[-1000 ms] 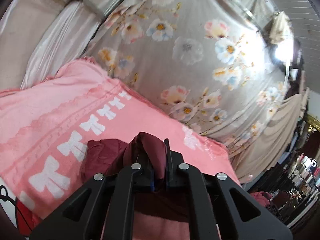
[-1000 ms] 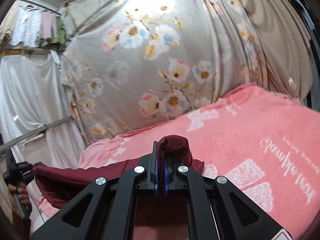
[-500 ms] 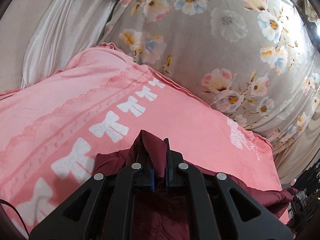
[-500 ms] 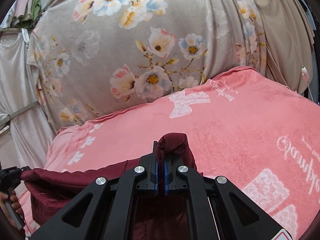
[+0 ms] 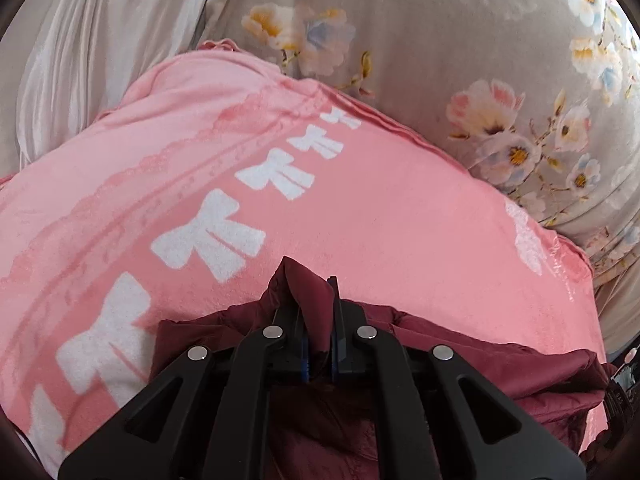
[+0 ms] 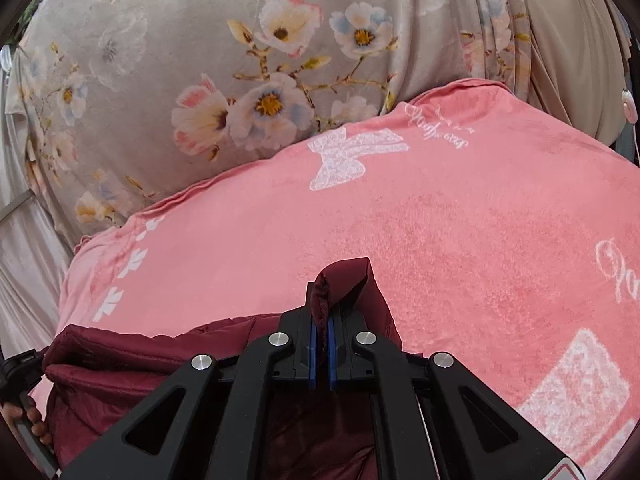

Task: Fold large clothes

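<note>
Both hands loaded. My left gripper point(image 5: 319, 320) is clenched on a bunched peak of the maroon quilted jacket point(image 5: 460, 364); my right gripper point(image 6: 322, 316) is pinched tight on another rolled edge of the same garment, the blue pads nearly meeting through the cloth. The jacket spans between the two holds and sags just over the near part of the pink blanket point(image 5: 360, 208) covering the bed; I cannot tell whether its lower folds touch down. Behind the bed hangs a grey floral curtain point(image 6: 200, 60). Handling judgement: shell looks like smooth, faintly shiny padded nylon, so soft, puffy, light for its bulk, and likely slick between pads. It compresses under the fingers point(image 6: 313, 344), which means a thin pinch could creep out; a stitched hem or seam ridge seems the safer place to hold, and both present grips appear to sit on such thick edges. No stiffness to speak of: it will droop wherever unsupported and spring back from a crease, so folds probably need pressing flat against the blanket. The plush blanket pile should give useful drag when laying it down.
</note>
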`<state>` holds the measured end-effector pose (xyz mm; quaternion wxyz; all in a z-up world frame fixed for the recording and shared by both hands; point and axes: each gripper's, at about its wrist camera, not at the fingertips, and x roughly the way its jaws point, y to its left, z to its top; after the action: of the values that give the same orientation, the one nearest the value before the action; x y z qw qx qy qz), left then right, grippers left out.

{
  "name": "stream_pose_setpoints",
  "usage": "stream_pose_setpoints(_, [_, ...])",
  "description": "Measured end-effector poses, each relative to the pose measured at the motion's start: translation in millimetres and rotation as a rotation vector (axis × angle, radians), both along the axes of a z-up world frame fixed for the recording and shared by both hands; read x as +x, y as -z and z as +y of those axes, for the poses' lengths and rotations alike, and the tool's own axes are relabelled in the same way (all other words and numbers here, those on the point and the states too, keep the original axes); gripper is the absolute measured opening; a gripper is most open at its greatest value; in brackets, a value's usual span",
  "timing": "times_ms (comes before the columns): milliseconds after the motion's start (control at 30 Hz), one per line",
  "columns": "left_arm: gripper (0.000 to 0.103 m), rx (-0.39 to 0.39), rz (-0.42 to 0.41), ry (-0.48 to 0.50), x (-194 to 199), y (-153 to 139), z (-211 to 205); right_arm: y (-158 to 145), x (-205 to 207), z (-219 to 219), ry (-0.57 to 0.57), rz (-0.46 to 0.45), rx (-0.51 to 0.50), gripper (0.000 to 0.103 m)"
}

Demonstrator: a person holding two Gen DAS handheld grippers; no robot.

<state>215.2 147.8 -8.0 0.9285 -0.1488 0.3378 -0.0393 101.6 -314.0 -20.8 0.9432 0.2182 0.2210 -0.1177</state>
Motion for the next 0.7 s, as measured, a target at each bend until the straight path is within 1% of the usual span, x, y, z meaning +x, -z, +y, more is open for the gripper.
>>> stream_pose_setpoints(200, [0.006, 0.003, 0.053, -0.004, 11, 32, -1, 23, 10, -3, 0.001, 0.043, 0.028, 0.004])
stream_pose_setpoints(433, [0.006, 0.003, 0.064, -0.004, 15, 46, -4, 37, 18, -5, -0.002, 0.078, 0.054, 0.003])
stream_pose_setpoints(600, [0.008, -0.012, 0.078, -0.001, 19, 56, -3, 45, 22, -8, -0.011, 0.098, 0.088, 0.003])
stream_pose_setpoints(700, [0.009, -0.022, 0.080, 0.000, 20, 58, -3, 47, 20, -13, -0.016, 0.077, 0.127, 0.005])
